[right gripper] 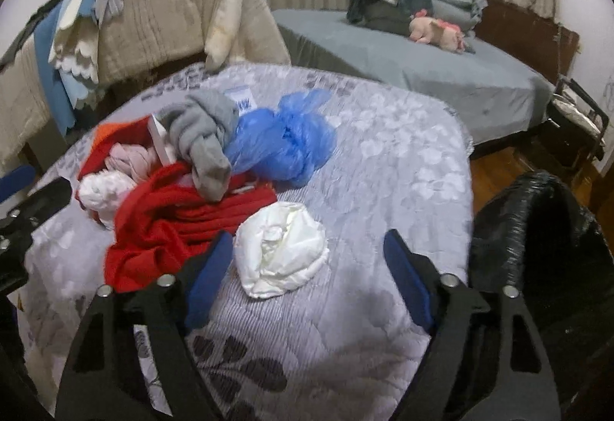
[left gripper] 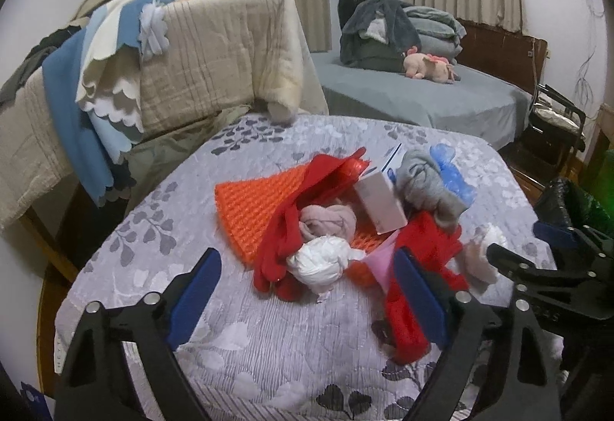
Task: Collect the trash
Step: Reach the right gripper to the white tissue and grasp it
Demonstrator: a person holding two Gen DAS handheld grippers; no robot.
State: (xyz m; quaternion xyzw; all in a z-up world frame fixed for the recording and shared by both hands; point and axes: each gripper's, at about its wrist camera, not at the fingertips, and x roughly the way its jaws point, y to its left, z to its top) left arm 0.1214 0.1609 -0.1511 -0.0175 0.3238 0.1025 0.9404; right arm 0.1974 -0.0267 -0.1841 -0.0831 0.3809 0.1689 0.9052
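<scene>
A pile lies on the grey floral bedspread (left gripper: 238, 340). In the left wrist view, a knotted white plastic bag (left gripper: 318, 260) sits at the near edge of the pile, just beyond my open, empty left gripper (left gripper: 307, 290). In the right wrist view, a crumpled white wad (right gripper: 282, 248) lies between the fingertips of my open right gripper (right gripper: 307, 267). A blue plastic bag (right gripper: 284, 137) lies behind it. A white box (left gripper: 380, 200), an orange mat (left gripper: 245, 210), red cloth (right gripper: 176, 217), grey cloth (right gripper: 205, 137) and pink cloth (left gripper: 326, 221) are mixed in.
A black trash bag (right gripper: 537, 240) stands open at the bed's right side. A beige quilt (left gripper: 215, 56) hangs over a rack at the left. A second bed (right gripper: 422, 64) with folded bedding and a pink plush toy (right gripper: 437, 29) is behind.
</scene>
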